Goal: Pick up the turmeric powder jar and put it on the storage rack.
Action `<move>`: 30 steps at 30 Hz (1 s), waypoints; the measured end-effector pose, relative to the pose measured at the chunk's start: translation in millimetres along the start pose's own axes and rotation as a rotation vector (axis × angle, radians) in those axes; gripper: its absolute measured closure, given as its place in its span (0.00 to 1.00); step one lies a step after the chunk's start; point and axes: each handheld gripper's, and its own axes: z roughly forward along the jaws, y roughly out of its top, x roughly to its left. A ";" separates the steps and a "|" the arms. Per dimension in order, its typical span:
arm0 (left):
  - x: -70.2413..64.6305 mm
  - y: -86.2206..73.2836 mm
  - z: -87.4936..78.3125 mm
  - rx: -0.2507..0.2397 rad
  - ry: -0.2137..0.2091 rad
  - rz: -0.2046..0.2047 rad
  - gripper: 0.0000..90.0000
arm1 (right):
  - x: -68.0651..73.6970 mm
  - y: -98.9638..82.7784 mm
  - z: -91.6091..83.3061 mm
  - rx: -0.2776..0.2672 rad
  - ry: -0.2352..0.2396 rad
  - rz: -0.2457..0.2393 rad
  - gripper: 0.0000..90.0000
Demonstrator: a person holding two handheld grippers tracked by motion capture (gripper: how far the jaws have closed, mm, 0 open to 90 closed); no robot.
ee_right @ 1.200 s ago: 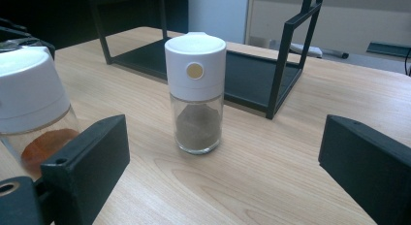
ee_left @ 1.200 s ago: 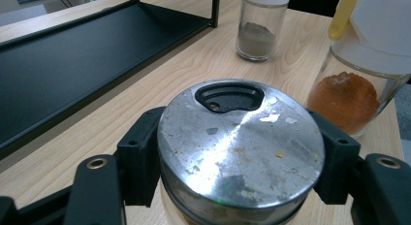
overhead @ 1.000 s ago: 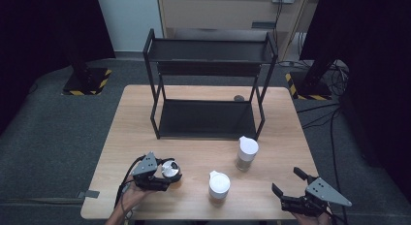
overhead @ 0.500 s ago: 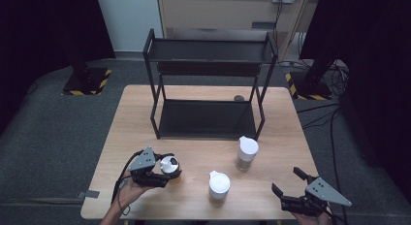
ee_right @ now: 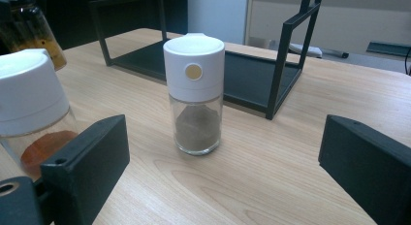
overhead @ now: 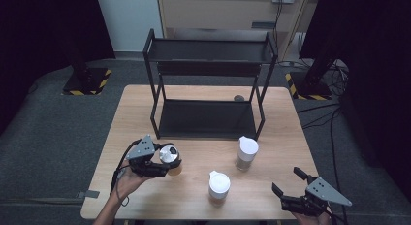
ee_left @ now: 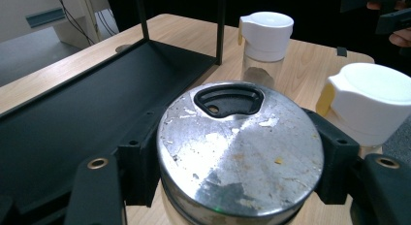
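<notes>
Item 1 – metal-lidded jar (overhead: 170,157), amber contents, worn silver lid w/ black pour tab. Loc: near-left of desk (overhead: 203,125), just in front of the rack's near-left leg. Clamped betw. the jaws of the left hand-held gripper (overhead: 167,168); jaws grip the body just under the lid rim on both sides, prob. so the lid stays up and nothing spills. Appears raised off the desktop, though the gap under it can't be seen.

Item 2 – right hand-held gripper (overhead: 290,185), near-right corner, jaws wide, nothing betw. them. Points toward the far white-capped jar; judged waiting or lined up for a pick.

Item 3 – white-capped spice jar (ee_right: 194,91), dark brown powder, upright, free-standing, centre-right, near the rack's near-right leg.

Item 4 – second white-capped jar (overhead: 218,186), orange-red contents, upright, near centre, betw. the two grippers.

Item 5 – black two-tier metal rack (overhead: 208,84), far half of desk, both shelves bare; likely destination for the jars. Small dark round obj. (overhead: 238,97) on desk behind it, type unclear.

Surface: light wood-grain desk, clean, matte.

Room: grey carpet, dark curtains left & right, hazard-striped stand bases, cables far right, pale cabinet at far wall.
</notes>
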 end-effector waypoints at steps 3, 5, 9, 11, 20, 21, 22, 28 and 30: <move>2.7 4.7 1.8 0.004 0.005 -0.001 0.36 | 1.3 0.5 0.0 0.002 -0.004 -0.005 0.04; 4.6 7.2 3.0 0.004 0.008 -0.002 0.36 | 1.4 0.5 -0.1 0.001 -0.004 -0.004 0.04; 6.9 12.1 5.4 0.005 0.022 -0.005 0.37 | 0.8 -0.4 -0.5 -0.005 -0.008 0.004 0.03; 7.9 15.0 6.7 0.007 0.027 -0.005 0.37 | 0.3 -0.6 -0.5 -0.005 -0.005 0.006 0.03; 16.6 29.8 10.8 0.012 0.039 -0.005 0.37 | -0.3 -0.5 0.0 -0.002 0.000 0.004 0.04; 17.0 31.9 11.2 0.015 0.043 -0.004 0.37 | -0.3 -0.3 0.3 0.000 0.001 0.003 0.04; 17.5 34.0 11.6 0.018 0.048 0.000 0.37 | -0.3 -0.1 0.4 0.001 0.002 0.002 0.04; 22.4 44.6 13.4 0.011 0.069 -0.003 0.37 | -0.3 0.0 0.3 0.001 0.003 0.003 0.04; 23.8 48.0 14.5 0.008 0.075 -0.004 0.37 | -0.3 0.0 0.3 0.001 0.004 0.003 0.04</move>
